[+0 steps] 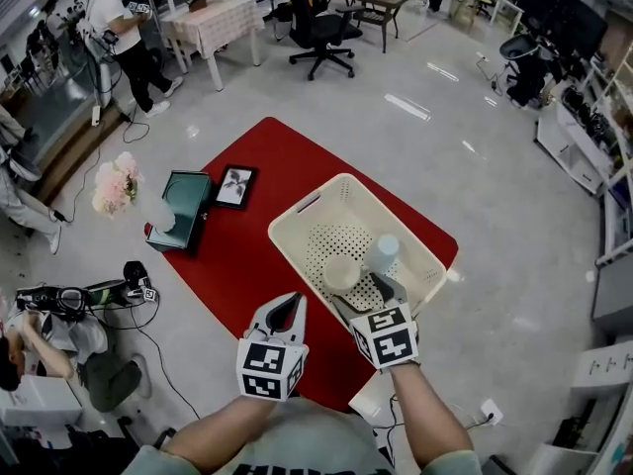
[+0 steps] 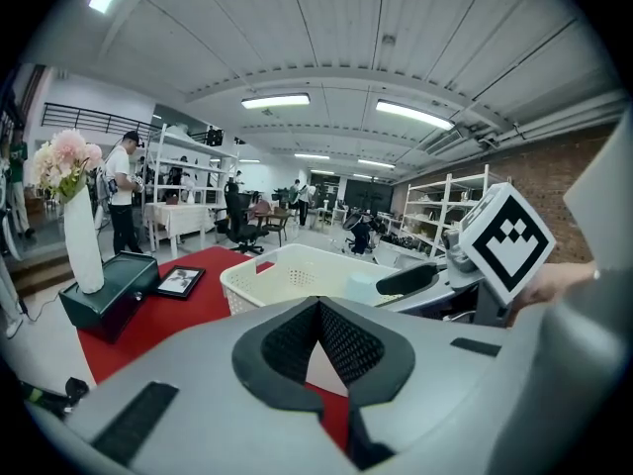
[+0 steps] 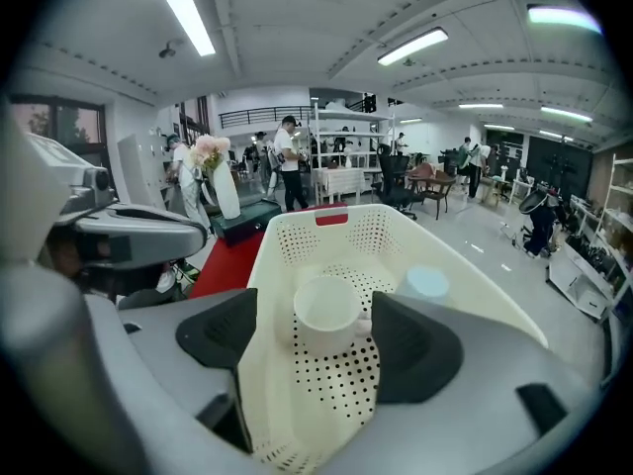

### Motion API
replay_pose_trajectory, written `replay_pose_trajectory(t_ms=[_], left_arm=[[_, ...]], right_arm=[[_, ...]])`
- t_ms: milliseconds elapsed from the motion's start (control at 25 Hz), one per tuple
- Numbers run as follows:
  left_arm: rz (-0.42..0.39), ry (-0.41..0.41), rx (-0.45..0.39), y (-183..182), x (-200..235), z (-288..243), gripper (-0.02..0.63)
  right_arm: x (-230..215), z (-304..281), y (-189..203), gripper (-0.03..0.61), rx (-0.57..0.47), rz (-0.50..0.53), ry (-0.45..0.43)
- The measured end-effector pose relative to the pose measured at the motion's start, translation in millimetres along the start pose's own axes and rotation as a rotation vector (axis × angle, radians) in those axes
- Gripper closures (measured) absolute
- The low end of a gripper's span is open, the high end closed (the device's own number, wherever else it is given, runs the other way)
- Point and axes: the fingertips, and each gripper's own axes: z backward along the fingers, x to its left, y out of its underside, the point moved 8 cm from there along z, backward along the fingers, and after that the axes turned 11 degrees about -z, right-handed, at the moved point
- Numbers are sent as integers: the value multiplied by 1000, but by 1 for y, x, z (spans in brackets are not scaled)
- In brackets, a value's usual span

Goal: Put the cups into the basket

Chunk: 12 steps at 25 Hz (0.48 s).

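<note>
Basket [image 1: 297, 228] holds white cup [image 1: 341, 273] and blue cup [image 1: 382, 253].
Your right gripper [image 1: 364, 296] gapes empty over its near end; your left gripper [image 1: 287, 306] is closed on nothing.

Grey glossy floor [image 1: 495, 186], with a red mat [image 1: 242, 265] at frame centre. On the mat: cream basket [image 1: 297, 248] right of centre, dark green box [image 1: 193, 206] at the left edge, picture frame [image 1: 235, 187] flat just beside it. Further up, on bare floor, a black office chair [image 1: 321, 28] and a cloth-covered table [image 1: 213, 23].
</note>
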Motion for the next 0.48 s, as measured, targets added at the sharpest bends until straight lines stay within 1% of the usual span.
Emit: replay_pose_trajectory(t_ms=[120,160,200,240,280,320,440,480], left_arm=[[-8,8,-15,-3,-15,5,614],[-11,9,-20,-3,-20,7,613],[-13,11,-25,-3,-24,9,613],[-15,12,-30,-3,-29,10,612],[-16,13,-34,-3,-34,13,612],[-17,13,-37,-2,-39,15,613],[-20,10,-41,2,-55,24,613],[-21,9,-43,3,-61,26,613]], right_arm=[[6,31,6,206,-45,-13,-4],[8,40,9,215,-61,-14,-1],[11,48,12,257,-78,-13,7],[13,56,15,359,-94,-14,16],[14,64,19,424,-107,-19,19],[16,72,24,438,-118,-28,16],[20,93,39,514,-147,-56,5],[21,99,44,531,-155,-59,5]])
